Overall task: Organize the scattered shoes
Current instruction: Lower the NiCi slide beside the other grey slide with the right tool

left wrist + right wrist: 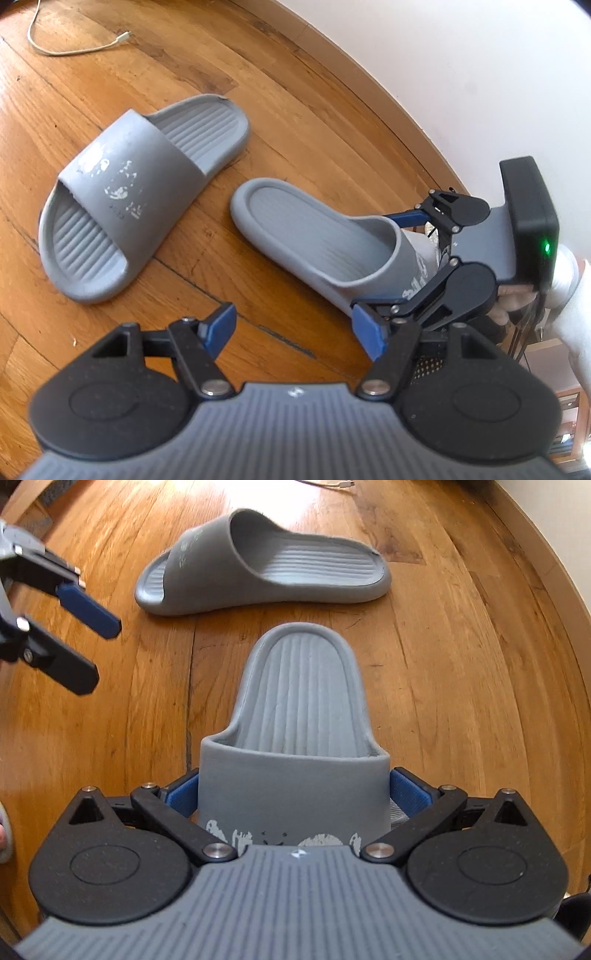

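— What do we see, largest first?

— A wooden floor (461,657), and on it two grey slides. The nearer slide (295,738) sits between the fingers of our right gripper (295,794), its strap flanked by a blue pad (408,786) on each side. The jaws stand at their widest; we cannot tell whether the pads touch the strap.

— And the second slide?

— The far slide (266,565) lies beyond the fingertips, crosswise, well apart from both jaws.

— The other tool?

— Our left gripper (295,332) hovers beside the nearer slide, jaws partly spread over bare floor.

— Any writing?

— Worn white print on both straps; we cannot read it. A white cable (55,44) lies far off.
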`<state>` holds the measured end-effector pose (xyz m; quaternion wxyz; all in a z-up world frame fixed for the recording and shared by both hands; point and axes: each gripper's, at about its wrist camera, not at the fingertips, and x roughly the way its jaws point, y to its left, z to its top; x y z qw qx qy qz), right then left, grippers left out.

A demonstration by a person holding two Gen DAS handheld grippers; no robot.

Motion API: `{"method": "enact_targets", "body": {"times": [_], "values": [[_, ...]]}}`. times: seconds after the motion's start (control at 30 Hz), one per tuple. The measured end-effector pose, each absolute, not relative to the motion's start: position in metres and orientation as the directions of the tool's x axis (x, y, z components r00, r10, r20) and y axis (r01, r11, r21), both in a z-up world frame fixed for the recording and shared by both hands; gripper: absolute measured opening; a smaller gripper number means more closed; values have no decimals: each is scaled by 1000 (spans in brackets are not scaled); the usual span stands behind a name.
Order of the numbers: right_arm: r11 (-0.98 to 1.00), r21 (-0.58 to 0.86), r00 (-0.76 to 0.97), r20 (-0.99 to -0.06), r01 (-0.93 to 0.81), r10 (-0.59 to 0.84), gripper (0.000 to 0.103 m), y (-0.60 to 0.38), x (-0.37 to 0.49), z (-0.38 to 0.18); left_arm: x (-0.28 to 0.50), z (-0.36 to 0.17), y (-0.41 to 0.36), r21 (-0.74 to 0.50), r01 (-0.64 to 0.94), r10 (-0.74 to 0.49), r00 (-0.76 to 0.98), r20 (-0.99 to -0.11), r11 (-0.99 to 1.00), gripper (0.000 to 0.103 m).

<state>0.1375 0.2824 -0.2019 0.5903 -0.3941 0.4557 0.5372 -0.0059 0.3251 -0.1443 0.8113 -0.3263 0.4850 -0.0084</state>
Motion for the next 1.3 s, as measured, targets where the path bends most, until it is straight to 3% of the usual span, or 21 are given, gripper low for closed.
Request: {"method": "enact_targets", "body": {"times": [0.17,0.37,0.57,0.83,0.97,1.3], "values": [[186,6,53,-949,-983,309,103,281,132,-206,-8,-146,331,-531,-320,-311,538,-784,785,68],[367,220,-46,-902,-904,430,102,270,141,-194,-24,-141,336,-518,-327,-298,533,-792,791,68],[647,263,75,-892,-716,445,102,268,133,-191,-38,-136,349,-474,-365,-241,528,-814,801,68],[873,280,262,-877,-401,402,103,294,118,-204,-43,-128,364,-413,-417,-141,545,-826,810,68],[933,316,277,-893,-172,354,103,297,118,-222,-54,-123,377,-348,-473,-26,563,-826,809,68],[985,162,306,-936,-66,174,103,346,100,-238,-63,-130,413,-343,-597,77,566,-821,725,68]]}}
